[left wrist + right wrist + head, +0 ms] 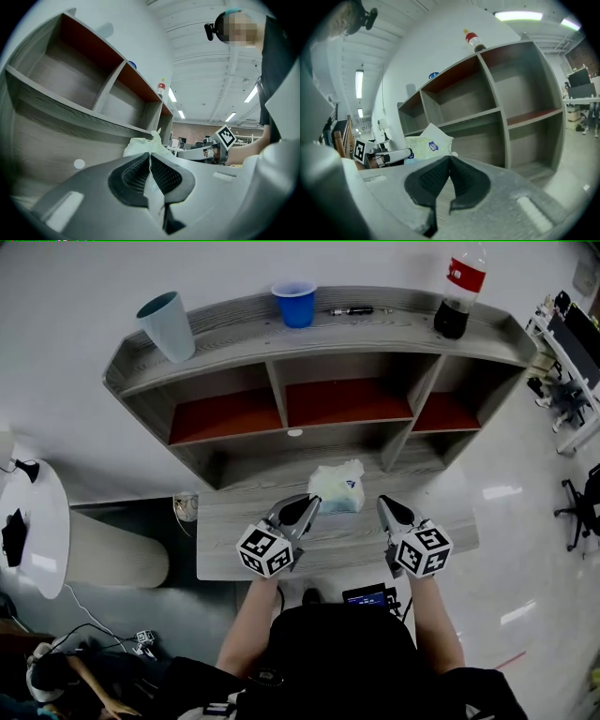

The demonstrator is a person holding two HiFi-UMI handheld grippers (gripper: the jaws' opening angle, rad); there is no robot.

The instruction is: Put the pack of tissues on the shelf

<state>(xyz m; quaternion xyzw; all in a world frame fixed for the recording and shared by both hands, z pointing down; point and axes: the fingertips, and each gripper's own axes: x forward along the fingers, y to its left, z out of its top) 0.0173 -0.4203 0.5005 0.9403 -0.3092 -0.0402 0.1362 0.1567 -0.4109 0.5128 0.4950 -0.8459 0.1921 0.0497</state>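
Closest in, two bare forearms reach out over a grey wood-grain surface, each ending in a pale moulded plastic tool with a cube of black-and-white squares.

The left tool has its ribbed black pads pressed together on a thin crinkled flap of clear wrapper that belongs to the pack of tissues. The right tool is closed too, its pad tips meeting with nothing between them. It sits just to the right of the pack, apart from it.

The pack is a soft, pale green-white cushion shape in glossy film with a small blue oval label. It lies near the back edge of the surface, about midway along. I cannot tell whether it rests there or hangs from the pinched flap.

Behind it rises the shelf, boxy, of matte grey grained boards, with three bays floored in red-brown. A small white round dot marks the board under the middle bay.

Along its top lie a tapered teal cup near the left end, a round blue cup near the middle, a slim dark pen-like stick, and a clear bottle with a red label and dark liquid near the right end.
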